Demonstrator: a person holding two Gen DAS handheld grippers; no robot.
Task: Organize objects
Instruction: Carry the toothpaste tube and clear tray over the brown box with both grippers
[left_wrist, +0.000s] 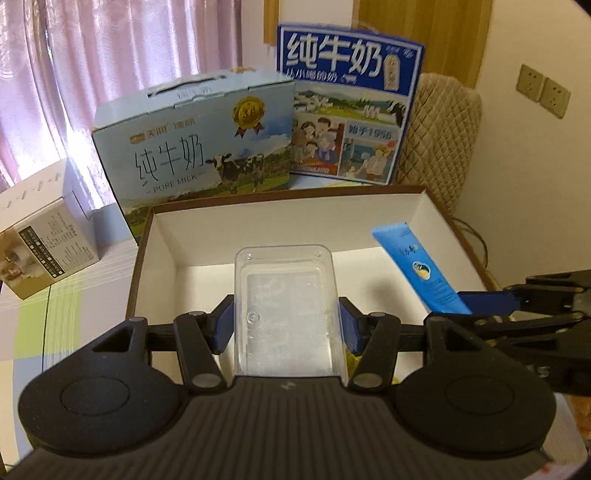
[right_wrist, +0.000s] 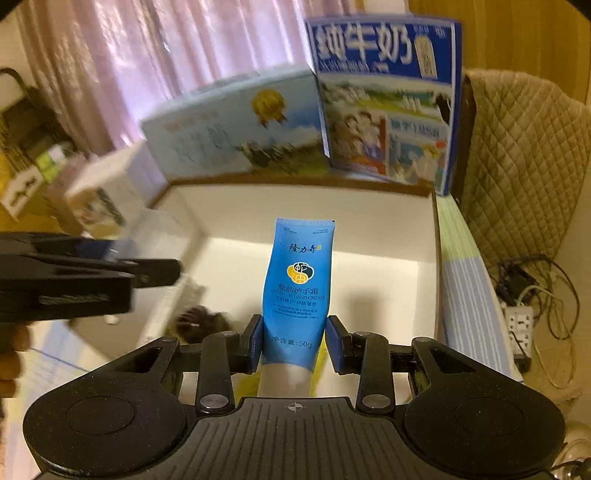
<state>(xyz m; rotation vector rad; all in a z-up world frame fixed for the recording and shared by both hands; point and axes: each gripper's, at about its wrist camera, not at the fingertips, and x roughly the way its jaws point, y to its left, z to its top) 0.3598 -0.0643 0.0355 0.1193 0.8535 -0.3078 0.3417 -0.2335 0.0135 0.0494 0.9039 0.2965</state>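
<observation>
Left hand-held gripper (left_wrist: 286, 325) clamps clear plastic tray (left_wrist: 286, 295), rectangular, round-cornered.

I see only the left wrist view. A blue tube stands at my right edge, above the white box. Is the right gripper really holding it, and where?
Observer: Yes. The right gripper is shut on the blue tube, with its pads pressing the lower part, just above the white cap end.
Operator: What is in this tube? I cannot read the label.
Observer: The label says hand cream.
Operator: Is anything already lying in the white box?
Observer: A dark brown thing seems to lie near the left wall of the white box. It is too blurred to identify.
</observation>
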